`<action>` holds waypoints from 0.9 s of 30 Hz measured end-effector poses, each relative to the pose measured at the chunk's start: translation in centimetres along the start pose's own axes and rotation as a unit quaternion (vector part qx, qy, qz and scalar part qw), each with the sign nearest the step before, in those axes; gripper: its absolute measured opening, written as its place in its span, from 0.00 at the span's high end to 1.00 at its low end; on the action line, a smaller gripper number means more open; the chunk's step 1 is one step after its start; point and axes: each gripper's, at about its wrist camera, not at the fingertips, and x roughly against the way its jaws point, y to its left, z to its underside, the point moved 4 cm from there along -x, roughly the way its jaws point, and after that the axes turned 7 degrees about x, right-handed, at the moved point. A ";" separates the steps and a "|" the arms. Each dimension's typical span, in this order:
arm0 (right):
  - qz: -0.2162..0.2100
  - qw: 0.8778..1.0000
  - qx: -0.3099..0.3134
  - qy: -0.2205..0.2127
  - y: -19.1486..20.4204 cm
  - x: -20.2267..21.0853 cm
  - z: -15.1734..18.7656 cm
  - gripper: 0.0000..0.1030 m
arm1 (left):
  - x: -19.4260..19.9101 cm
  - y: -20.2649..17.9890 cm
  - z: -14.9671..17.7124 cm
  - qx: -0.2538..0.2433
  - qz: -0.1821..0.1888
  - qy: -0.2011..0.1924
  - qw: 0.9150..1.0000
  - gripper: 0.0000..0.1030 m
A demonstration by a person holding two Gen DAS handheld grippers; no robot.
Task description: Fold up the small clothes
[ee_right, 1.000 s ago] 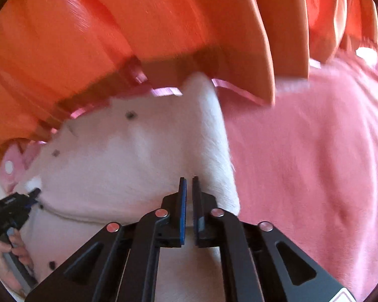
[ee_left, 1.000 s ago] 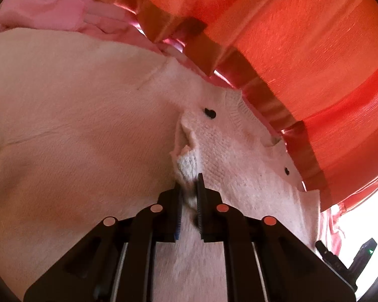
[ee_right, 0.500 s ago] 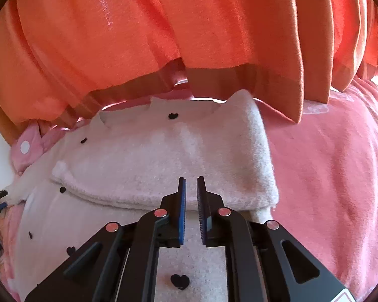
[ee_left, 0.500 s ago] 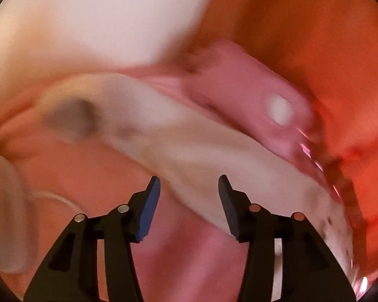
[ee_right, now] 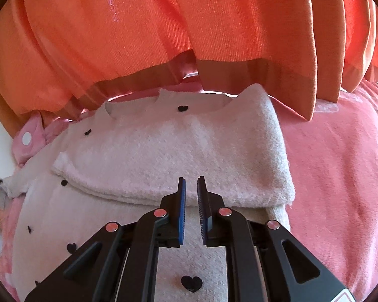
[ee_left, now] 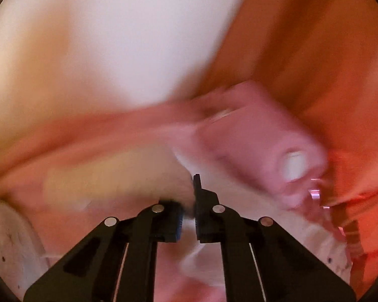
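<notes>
A small white fuzzy sweater with black hearts [ee_right: 168, 156] lies on a pink blanket [ee_right: 340, 176]. Its right sleeve [ee_right: 239, 151] is folded across the chest. My right gripper [ee_right: 191, 183] hovers just above the sweater's middle, jaws slightly apart and empty. In the blurred left wrist view my left gripper [ee_left: 187, 201] is shut on a white sleeve [ee_left: 128, 176] of the sweater near its left edge.
Orange curtains [ee_right: 163, 37] hang close behind the sweater's collar. A pink cushion with a white dot [ee_right: 27, 138] lies at the sweater's left; it also shows in the left wrist view [ee_left: 264, 146]. A white wall [ee_left: 113, 37] is beyond.
My left gripper let go of the collar area, swung left, opened, then shut on the left sleeve. My right gripper released the folded right sleeve and drew back a little.
</notes>
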 end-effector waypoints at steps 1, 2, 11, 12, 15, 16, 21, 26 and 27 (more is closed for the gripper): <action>-0.001 1.000 0.000 -0.001 0.1 0.0 0.0 0.89 | 1.2 -2.4 -0.1 -0.018 0.027 -0.008 0.999 0.95; -0.003 1.000 0.000 -0.003 0.2 0.1 0.0 0.89 | 2.4 -4.8 0.1 -0.034 0.055 -0.014 0.998 0.95; -0.007 1.000 -0.005 -0.003 0.1 -0.1 0.4 0.89 | 12.4 -25.8 20.6 -0.244 0.291 0.097 0.920 0.91; -0.008 1.000 -0.007 -0.002 0.0 -0.1 0.5 0.88 | 11.7 -26.6 24.7 -0.259 0.292 0.132 0.911 0.91; -0.011 1.000 -0.020 -0.004 -0.7 -0.1 0.4 0.82 | 9.4 -25.7 31.4 -0.274 0.268 0.189 0.904 0.89; -0.014 1.000 -0.025 -0.006 -0.8 0.1 0.4 0.82 | 8.7 -24.9 32.3 -0.267 0.263 0.198 0.906 0.88; -0.033 0.999 -0.018 -0.010 0.1 0.3 0.1 0.71 | 6.1 -18.9 28.3 -0.204 0.230 0.182 0.934 0.69; -0.068 0.998 0.016 0.000 4.5 -0.5 -0.1 0.65 | 3.1 -12.8 22.4 -0.119 0.182 0.150 0.964 0.61; -0.075 0.997 0.027 -0.002 5.9 -0.5 -0.4 0.60 | 2.0 -11.8 21.6 -0.083 0.184 0.167 0.965 0.61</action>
